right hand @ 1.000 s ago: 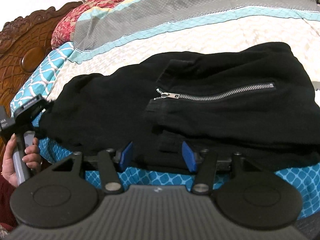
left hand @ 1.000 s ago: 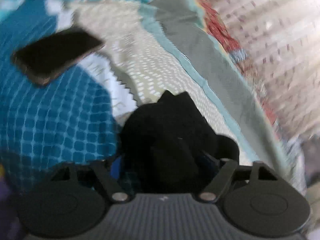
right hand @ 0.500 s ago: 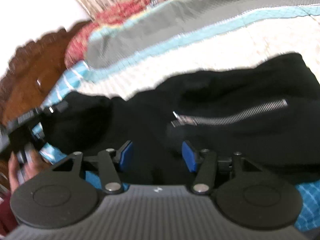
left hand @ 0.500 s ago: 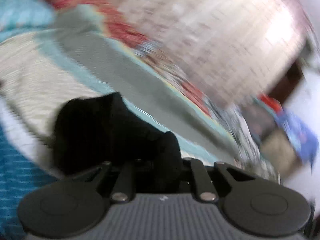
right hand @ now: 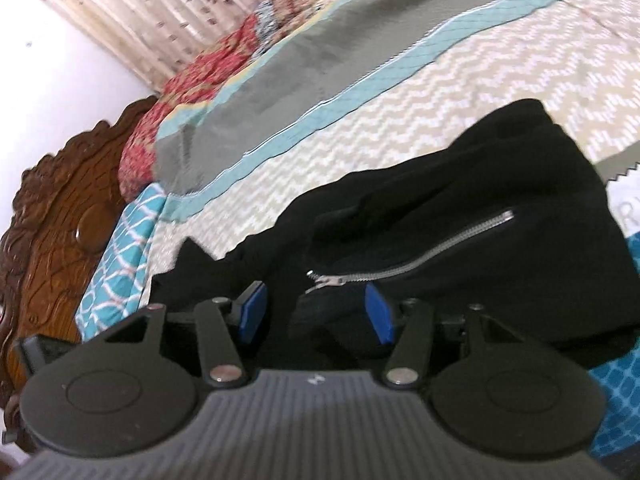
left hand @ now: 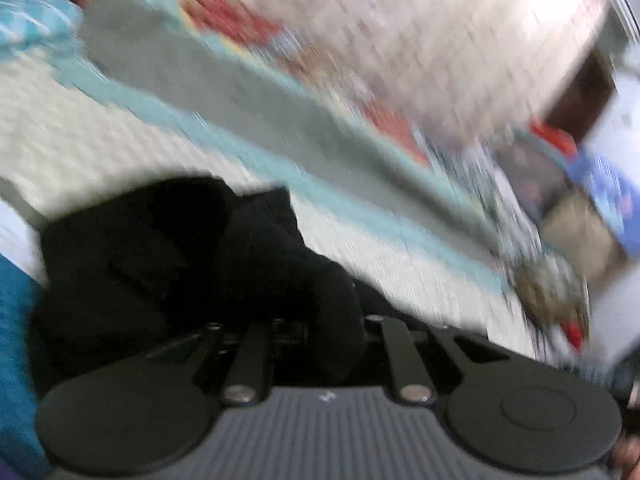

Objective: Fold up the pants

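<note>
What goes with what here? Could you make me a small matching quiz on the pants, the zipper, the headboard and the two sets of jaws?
1 zipper
2 headboard
3 left gripper
4 right gripper

a carved brown wood
b jaws open over the black pants
c silver
d jaws shut on black cloth

Pairs: 1-c, 2-a, 3-d, 4-b

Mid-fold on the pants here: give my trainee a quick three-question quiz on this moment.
1. True or false: the left gripper is shut on the black pants.
2. How do the right gripper's blue pads stand? A) apart, over the fabric B) pressed together C) clamped on the zipper
3. Fill in: the pants lie on a patterned ____.

Key: 1 true. 2 A. 3 bedspread; the silver zipper lies ahead of the pads, ungripped.
</note>
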The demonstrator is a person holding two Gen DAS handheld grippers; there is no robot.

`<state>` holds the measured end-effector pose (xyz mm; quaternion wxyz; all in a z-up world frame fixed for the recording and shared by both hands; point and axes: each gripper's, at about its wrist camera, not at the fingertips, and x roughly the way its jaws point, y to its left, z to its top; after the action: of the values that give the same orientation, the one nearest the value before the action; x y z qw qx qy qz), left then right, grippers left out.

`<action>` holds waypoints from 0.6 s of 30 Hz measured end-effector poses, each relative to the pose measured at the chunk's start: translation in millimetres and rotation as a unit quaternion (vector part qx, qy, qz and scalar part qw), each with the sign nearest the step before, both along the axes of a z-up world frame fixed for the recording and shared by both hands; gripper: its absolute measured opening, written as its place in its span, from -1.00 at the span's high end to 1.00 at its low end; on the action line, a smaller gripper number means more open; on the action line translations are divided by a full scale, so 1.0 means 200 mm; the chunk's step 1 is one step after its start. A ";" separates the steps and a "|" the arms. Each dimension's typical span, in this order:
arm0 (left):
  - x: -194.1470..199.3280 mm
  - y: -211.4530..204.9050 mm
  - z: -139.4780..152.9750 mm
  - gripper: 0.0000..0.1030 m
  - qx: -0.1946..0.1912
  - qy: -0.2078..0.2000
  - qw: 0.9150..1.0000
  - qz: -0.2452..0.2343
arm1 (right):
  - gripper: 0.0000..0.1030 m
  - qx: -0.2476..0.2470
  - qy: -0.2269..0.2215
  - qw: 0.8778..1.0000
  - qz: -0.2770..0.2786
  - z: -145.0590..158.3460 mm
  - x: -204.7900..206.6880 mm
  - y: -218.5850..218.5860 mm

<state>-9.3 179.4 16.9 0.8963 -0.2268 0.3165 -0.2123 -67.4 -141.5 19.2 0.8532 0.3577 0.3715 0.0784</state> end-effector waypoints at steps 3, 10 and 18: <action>-0.04 0.30 0.04 0.75 -0.038 -0.009 0.995 0.093 | -0.13 0.003 0.005 1.000 0.011 -0.02 0.01 0.00; -0.05 0.73 -0.24 0.22 -0.123 0.124 0.966 0.192 | -0.13 -0.002 0.032 0.998 0.059 -0.08 0.05 0.13; -0.02 0.78 -0.41 -0.61 -0.215 0.155 0.951 0.159 | -0.13 -0.031 0.009 0.997 0.067 0.00 0.03 0.15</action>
<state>-13.6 334.6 -64.3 0.7887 -0.4913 0.3580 -0.0918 -60.4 -111.1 18.2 0.8534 0.3066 0.4040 0.1205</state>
